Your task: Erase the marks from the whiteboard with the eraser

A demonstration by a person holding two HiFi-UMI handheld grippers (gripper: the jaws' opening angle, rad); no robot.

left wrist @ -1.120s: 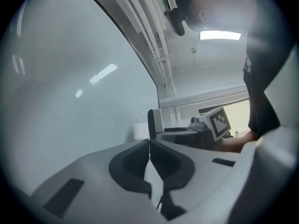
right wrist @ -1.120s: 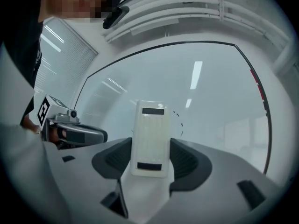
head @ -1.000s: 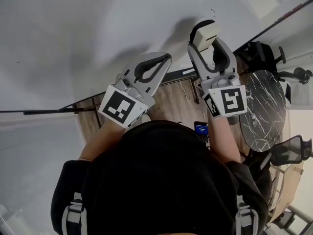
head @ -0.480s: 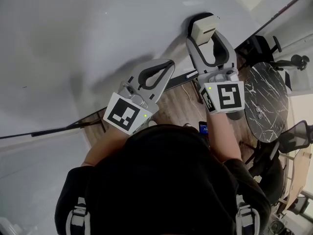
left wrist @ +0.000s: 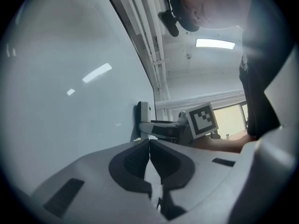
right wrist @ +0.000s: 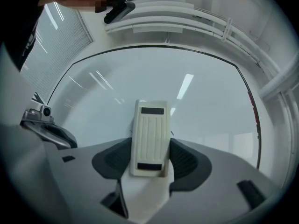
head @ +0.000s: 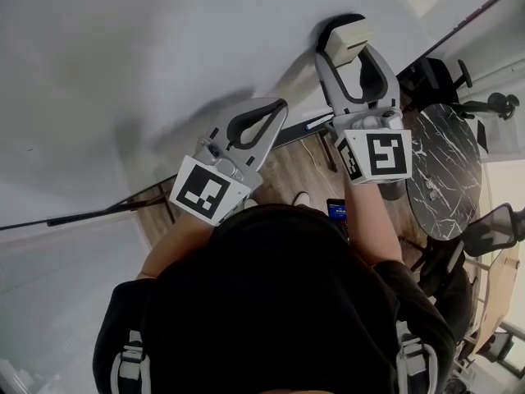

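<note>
My right gripper (head: 349, 56) is clamped on the eraser (right wrist: 149, 135), one jaw on each long edge. The eraser's long axis runs straight out along my fingers, and its ribbed plastic back faces me. Just past the fingertips, its dark felt side looks pressed flat against the whiteboard (head: 164, 39), so the board lies directly ahead of the right fingers and appears to be touching the pad. My left gripper (left wrist: 149, 143) sits off to the left of the right one and a little further back from the board. Its jaws are closed together with nothing between them, and its tips are near the board, though I cannot tell if they touch. The right hand is clearly the nearer one and the one doing the wiping. Around the eraser I see only light reflections on the board and no ink. Well off to the left, beyond my left fingers, there is a tiny dark speck (head: 29, 148) that may be a leftover mark, so I judge the next stroke sweeps leftward across the board. No container shows anywhere. Far behind and to the right of my right fingers stands a round marble table (head: 443, 179).
</note>
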